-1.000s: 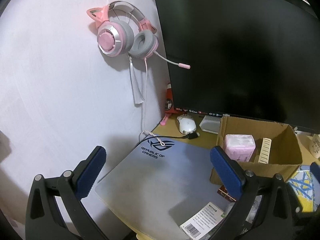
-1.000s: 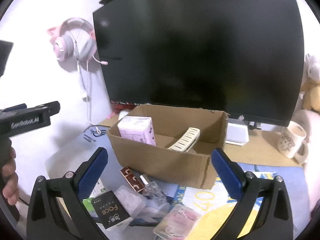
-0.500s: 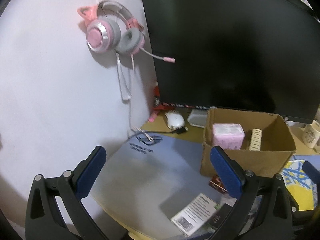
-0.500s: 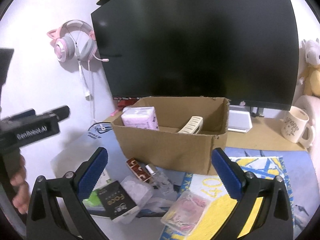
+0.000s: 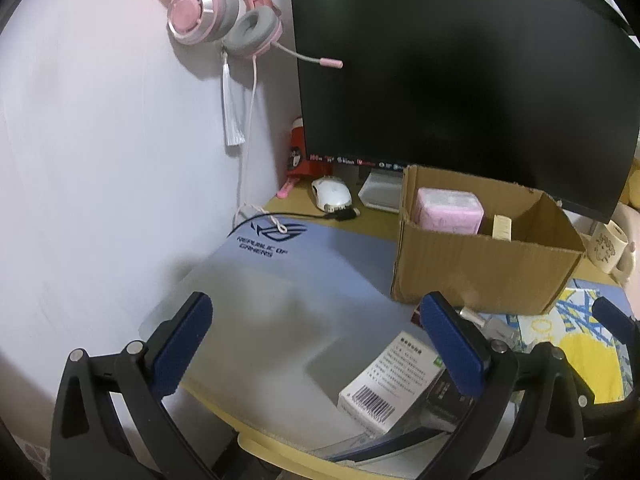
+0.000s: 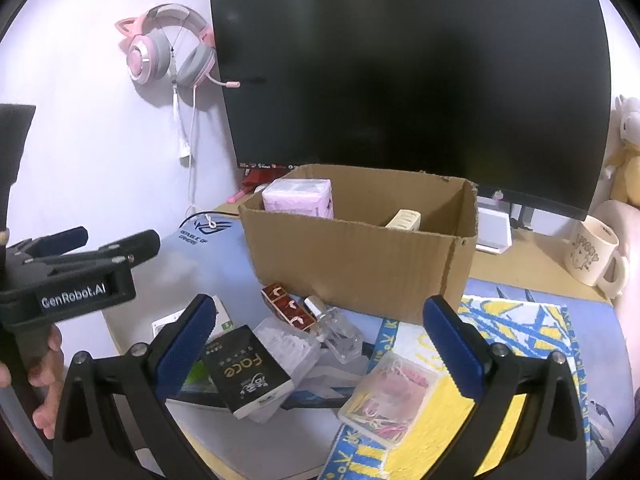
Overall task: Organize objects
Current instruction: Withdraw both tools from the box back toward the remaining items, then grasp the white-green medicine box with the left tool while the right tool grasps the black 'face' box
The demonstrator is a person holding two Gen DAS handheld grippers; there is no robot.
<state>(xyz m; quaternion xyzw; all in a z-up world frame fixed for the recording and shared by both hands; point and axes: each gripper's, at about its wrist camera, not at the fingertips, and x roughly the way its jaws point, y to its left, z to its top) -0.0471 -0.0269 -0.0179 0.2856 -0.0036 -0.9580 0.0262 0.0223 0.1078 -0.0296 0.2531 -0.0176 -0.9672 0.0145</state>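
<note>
The black Face box lies low and left of centre among the clutter before the cardboard box, long axis diagonal, nearer the empty, wide-apart right gripper than the equally spread left gripper.

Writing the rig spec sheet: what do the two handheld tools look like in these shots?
Both match: black angular frames with silver pivot pins and blue padded fingers. The left tool shows white "GenRobot.AI" lettering on its side in the right wrist view. The right tool shows no lettering. No cables or sleeves visible.
</note>
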